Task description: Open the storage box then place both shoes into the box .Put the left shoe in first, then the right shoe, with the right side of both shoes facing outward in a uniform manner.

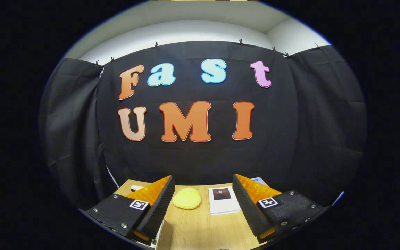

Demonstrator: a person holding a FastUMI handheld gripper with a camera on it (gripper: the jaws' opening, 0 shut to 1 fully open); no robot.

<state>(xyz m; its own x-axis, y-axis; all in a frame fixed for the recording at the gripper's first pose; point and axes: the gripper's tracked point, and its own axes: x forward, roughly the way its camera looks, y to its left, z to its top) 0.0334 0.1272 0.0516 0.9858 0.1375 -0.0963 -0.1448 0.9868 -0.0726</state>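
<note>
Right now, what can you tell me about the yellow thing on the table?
The yellow thing is a small, rounded, slightly flattened lump with a soft, fuzzy-looking surface, perhaps cloth or sponge; what it is I cannot tell. It lies flat on the light wooden table, ahead of the gripper, whose fingers stand wide open and hold nothing. It sits close to the left finger's tip, apart from the white booklet on its right. Nothing visibly touches it except the tabletop.

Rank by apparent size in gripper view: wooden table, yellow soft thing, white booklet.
1. wooden table, clearly largest
2-3. white booklet and yellow soft thing look alike; not ranked.
Both lie beyond the open fingers, which hold nothing.
</note>
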